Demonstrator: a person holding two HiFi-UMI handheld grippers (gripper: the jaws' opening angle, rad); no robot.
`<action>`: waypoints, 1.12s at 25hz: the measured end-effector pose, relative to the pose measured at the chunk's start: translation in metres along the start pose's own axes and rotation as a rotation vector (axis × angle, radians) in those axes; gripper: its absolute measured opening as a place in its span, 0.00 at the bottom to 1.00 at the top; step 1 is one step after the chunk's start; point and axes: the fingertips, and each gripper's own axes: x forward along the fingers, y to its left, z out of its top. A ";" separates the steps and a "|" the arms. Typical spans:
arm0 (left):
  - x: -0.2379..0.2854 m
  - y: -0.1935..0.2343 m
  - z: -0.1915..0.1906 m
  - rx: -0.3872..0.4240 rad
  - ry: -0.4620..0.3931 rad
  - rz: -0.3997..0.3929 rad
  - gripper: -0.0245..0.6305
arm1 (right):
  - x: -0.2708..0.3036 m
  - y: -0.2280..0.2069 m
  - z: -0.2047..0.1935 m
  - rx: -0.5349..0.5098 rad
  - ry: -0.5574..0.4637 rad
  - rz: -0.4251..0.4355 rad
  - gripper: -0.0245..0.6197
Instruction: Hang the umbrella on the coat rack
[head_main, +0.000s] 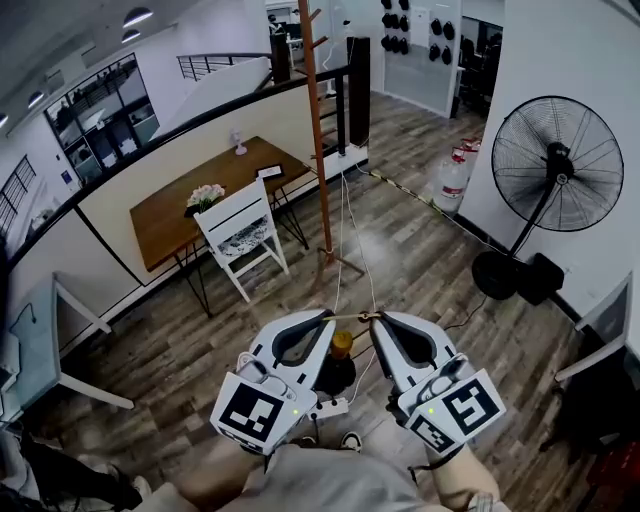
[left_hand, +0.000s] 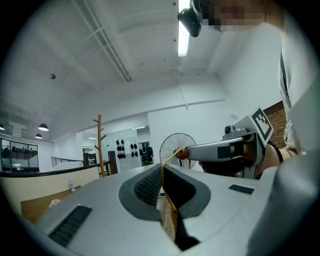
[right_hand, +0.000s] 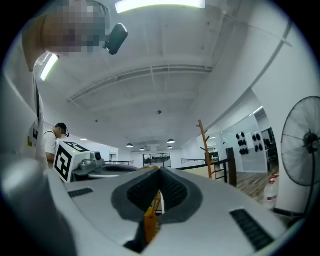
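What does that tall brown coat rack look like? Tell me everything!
The coat rack is a tall, thin pole, reddish brown, wood by the look of it. Short pegs slant up near its top, and those in view are bare. It stands upright on short spread feet on the plank floor, beside the white chair and the brown table.
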 end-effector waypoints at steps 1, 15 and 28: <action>0.002 -0.003 -0.001 -0.001 0.004 0.008 0.05 | -0.003 -0.003 -0.002 0.005 -0.002 0.006 0.04; 0.050 -0.039 -0.026 -0.014 0.066 0.016 0.05 | -0.026 -0.059 -0.018 0.054 0.021 0.002 0.04; 0.129 0.000 -0.039 -0.001 0.019 -0.034 0.05 | 0.020 -0.134 -0.028 0.081 -0.013 -0.047 0.04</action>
